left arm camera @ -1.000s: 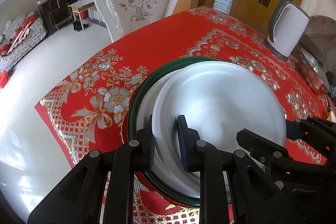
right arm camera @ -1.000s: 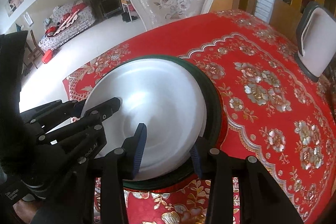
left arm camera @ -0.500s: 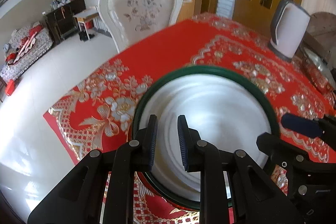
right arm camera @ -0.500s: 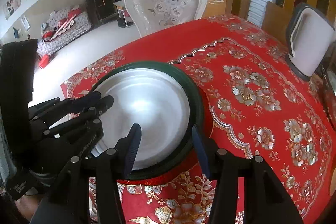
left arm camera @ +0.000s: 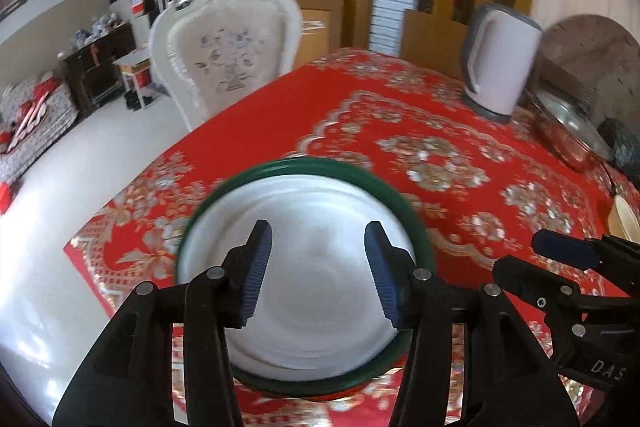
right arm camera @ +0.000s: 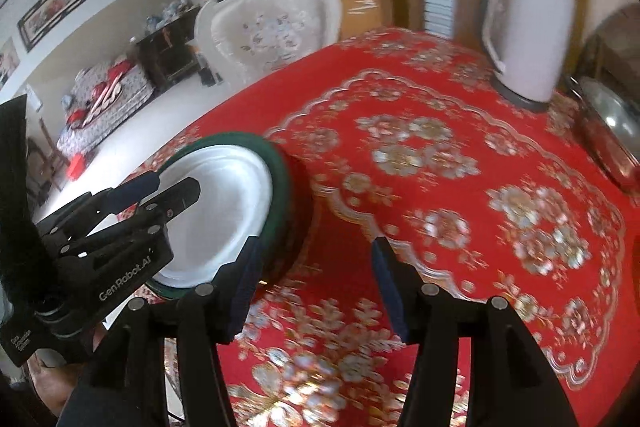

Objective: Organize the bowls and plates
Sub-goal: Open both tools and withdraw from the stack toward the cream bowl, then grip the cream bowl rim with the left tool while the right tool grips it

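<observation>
The step in hand is judged to be the release of the white plate [left arm camera: 304,267] onto its stack, and it is best done by letting both tongs clear the rim fully before any sideways move, so that the plate is not dragged off centre; on the left, the left gripper [left arm camera: 318,269] is seen with its jaws opening, part way apart, its blue ribbed pads on either side of the plate's near half in the view but pressing on nothing, so nothing is held; the plate is nested inside a green-rimmed dish [left arm camera: 408,223], which rests near the near left corner of the table on the red floral tablecloth [left arm camera: 420,131]; the plate is plain, glossy and shallow, with faint concentric rings, and it sits level and centred within the dark green rim; further right, the right gripper [right arm camera: 316,273] is shown with jaws likewise opening and empty, only cloth between them, the stack lying just beside its left pad; at the far right a white kettle [right arm camera: 528,43] stands well apart, beside a metal lid [left arm camera: 572,123].
</observation>
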### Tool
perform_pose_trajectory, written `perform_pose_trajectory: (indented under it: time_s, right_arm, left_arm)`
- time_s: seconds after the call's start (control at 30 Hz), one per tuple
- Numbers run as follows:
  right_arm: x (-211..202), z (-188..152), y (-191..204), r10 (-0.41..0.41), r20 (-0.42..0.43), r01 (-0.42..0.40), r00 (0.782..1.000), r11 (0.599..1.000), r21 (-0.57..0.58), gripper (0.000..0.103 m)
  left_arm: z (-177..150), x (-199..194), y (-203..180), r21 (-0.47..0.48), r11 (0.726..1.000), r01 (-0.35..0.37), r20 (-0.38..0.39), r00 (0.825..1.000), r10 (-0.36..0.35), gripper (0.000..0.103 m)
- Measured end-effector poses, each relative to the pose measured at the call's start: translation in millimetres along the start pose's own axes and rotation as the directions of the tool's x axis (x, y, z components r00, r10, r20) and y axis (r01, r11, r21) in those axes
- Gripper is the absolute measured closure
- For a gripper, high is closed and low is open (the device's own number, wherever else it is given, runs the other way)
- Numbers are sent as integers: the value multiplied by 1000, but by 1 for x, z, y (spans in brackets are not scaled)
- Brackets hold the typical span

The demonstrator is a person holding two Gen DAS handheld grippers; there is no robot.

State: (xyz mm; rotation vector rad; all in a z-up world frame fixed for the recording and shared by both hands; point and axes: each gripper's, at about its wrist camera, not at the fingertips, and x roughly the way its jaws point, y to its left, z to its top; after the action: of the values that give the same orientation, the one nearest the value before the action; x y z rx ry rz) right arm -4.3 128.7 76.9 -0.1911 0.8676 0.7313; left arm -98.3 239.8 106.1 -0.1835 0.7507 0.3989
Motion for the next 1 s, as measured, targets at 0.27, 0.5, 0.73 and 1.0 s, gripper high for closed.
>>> perform_pose_trajectory:
  time_s: [0.27,0.5,0.73,1.0]
  right_arm:
    - [-31,-19,-53,-63,18,61,998,993,103,47]
    - [-64,-41,-104,-125,38,114,991,972,204,46]
    - [-98,-69,-163,-196,40,173,980,932,318,45]
    - [-133,-103,-229,-278,22,242,960,869,431,45]
  left_arm:
    - [1,-1,-73,96,990,102,-17,995,-101,54]
    - [-1,-6,-140,191,965,181,-24,983,-179,54]
    - [-7,-9,-216,288,917,275,-75,962,-264,54]
    - [-10,-7,-297,349,858,376,-150,926,-345,54]
